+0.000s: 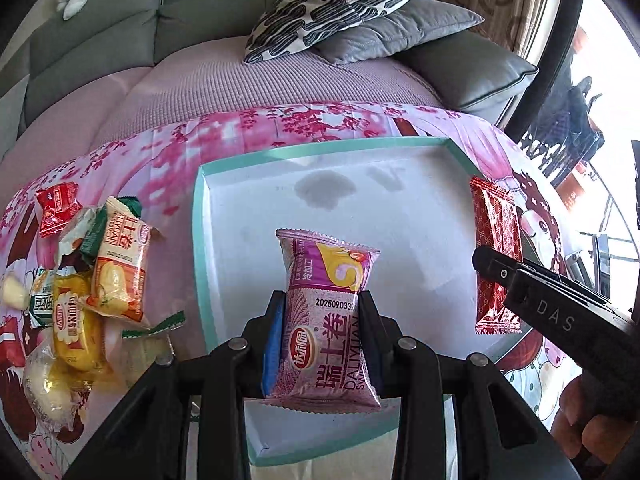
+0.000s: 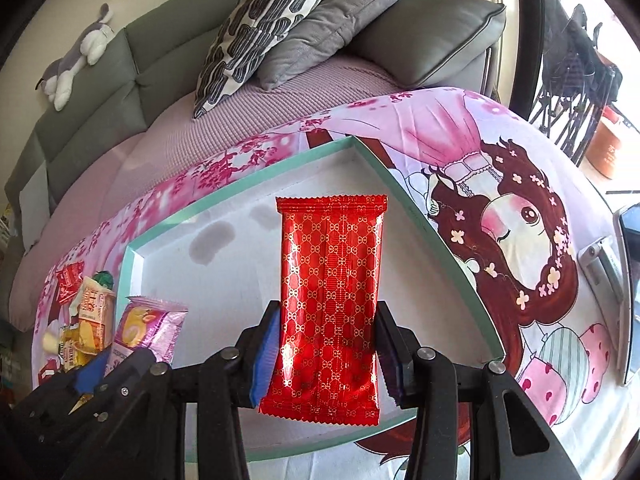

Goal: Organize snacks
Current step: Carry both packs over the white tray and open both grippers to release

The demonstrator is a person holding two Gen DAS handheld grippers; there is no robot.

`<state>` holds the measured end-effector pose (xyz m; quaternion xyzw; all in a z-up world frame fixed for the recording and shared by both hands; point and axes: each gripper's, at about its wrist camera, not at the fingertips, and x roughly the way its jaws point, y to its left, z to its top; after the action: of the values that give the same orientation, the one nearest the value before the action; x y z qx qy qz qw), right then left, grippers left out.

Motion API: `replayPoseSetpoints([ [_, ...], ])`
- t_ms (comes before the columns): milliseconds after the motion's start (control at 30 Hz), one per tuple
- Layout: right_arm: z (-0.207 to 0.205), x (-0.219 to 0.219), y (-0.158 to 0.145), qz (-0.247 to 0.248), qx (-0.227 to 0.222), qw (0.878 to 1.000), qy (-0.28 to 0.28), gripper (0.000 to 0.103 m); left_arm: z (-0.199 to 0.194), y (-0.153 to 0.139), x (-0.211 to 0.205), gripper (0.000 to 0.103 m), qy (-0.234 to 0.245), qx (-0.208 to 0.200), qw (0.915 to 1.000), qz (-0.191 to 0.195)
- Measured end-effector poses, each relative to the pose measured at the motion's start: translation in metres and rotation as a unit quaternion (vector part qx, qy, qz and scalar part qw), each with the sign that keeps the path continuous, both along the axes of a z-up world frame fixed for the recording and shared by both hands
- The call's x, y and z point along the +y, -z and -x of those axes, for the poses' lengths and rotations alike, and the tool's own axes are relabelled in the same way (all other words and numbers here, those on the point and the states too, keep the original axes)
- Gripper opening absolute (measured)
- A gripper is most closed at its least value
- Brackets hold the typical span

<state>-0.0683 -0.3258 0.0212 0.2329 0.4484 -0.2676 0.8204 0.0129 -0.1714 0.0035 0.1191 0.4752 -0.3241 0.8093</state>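
Left tool (image 1: 320, 316) grips purple snack pkt (image 1: 326, 320), right tool (image 2: 326, 332) grips red pkt (image 2: 330, 304), both seemingly above white tray (image 1: 400, 216).

Left gripper (image 1: 322, 316): black frame, silver rivets, blue pads. Right gripper (image 2: 326, 340): same, "DAS" lettering.

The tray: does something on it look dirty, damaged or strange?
Yes. The white floor of the tray has grey blotches near its far edge, like stains or damp marks; the right wrist view shows them too. Otherwise the tray holds no snacks; the purple packet and red packet are each in a gripper above it.
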Motion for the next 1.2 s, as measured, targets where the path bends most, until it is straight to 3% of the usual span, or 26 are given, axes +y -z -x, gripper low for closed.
replayPoseSetpoints([
  [333, -0.008, 0.002, 0.026, -0.02, 0.048, 0.999, -0.011, 0.048, -0.002, 0.018, -0.003, 0.04, -0.003, 0.027, 0.9996, -0.011],
  [533, -0.01, 0.005, 0.026, -0.007, 0.059, 0.998, -0.017, 0.048, -0.002, 0.028, -0.007, 0.043, -0.002, 0.039, 0.999, -0.022],
  [667, -0.012, 0.006, 0.026, -0.003, 0.062, 0.998, -0.02, 0.049, -0.001, 0.034, -0.011, 0.048, 0.002, 0.033, 0.9986, -0.04],
  [733, -0.012, 0.006, 0.026, -0.001, 0.064, 0.998, -0.022, 0.051, 0.001, 0.034, -0.014, 0.056, 0.005, 0.029, 0.9985, -0.045],
  [767, -0.012, 0.006, 0.026, 0.0, 0.064, 0.998, -0.023, 0.054, 0.002, 0.035, -0.014, 0.062, 0.007, 0.028, 0.9984, -0.048],
  [1000, -0.015, 0.008, 0.028, 0.004, 0.065, 0.997, -0.035, 0.065, 0.003, 0.038, -0.019, 0.079, 0.014, 0.023, 0.998, -0.057],
  [1033, -0.015, 0.007, 0.028, 0.005, 0.066, 0.997, -0.035, 0.071, 0.002, 0.039, -0.018, 0.081, 0.014, 0.024, 0.9979, -0.058],
  [1200, -0.015, 0.005, 0.029, 0.002, 0.065, 0.997, -0.031, 0.085, 0.005, 0.039, -0.018, 0.084, 0.015, 0.013, 0.9978, -0.063],
])
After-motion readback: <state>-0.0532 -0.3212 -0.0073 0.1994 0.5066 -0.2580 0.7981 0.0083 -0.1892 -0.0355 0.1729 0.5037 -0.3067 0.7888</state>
